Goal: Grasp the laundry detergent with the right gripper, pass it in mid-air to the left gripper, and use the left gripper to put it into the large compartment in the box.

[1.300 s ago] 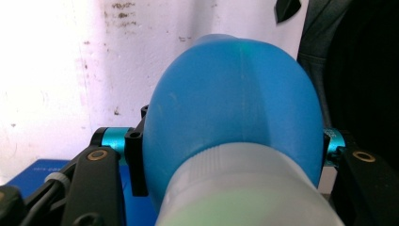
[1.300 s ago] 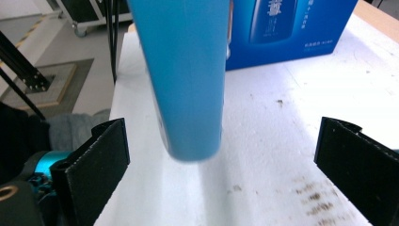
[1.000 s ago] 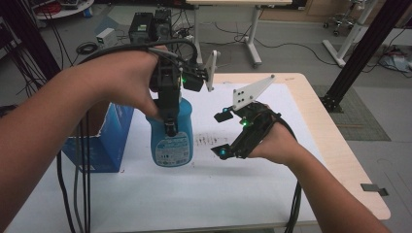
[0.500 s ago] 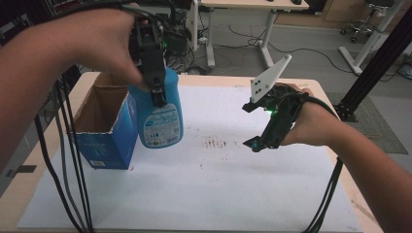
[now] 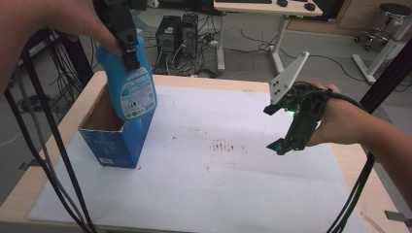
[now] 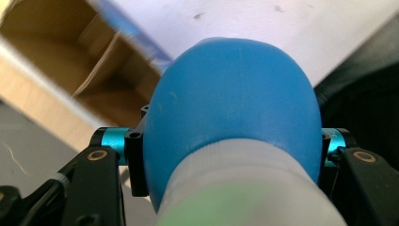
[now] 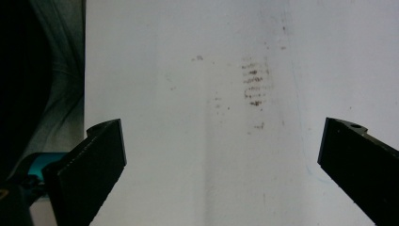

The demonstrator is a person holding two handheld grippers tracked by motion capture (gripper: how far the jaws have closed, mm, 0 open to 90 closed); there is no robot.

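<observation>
The jaws of the left gripper (image 5: pixel 127 48) are clamped on the neck end of a blue plastic bottle with a white printed label (image 5: pixel 131 82), one jaw on each side just above its white cap, as the left gripper view shows. The blue plastic bottle (image 6: pixel 235 108) hangs tilted, its lower end over the open top of a blue cardboard box with a brown inside (image 5: pixel 114 131) and level with the box's near rim; whether it touches the rim I cannot tell. In the left gripper view the box's brown flaps (image 6: pixel 70 75) lie behind and below the bottle.

The jaws of the right gripper (image 5: pixel 284 144) stand wide apart with nothing between them, pointing down over the white paper sheet (image 5: pixel 243 194) that covers the bench (image 5: pixel 29 189). Between those open jaws in the right gripper view lies a patch of dark smudges (image 7: pixel 254 84) on the sheet. In the high view the same smudges (image 5: pixel 223 145) sit near the middle of the sheet, between the box and the right gripper, which is held well apart from the bottle. The box stands at the left of the sheet.
</observation>
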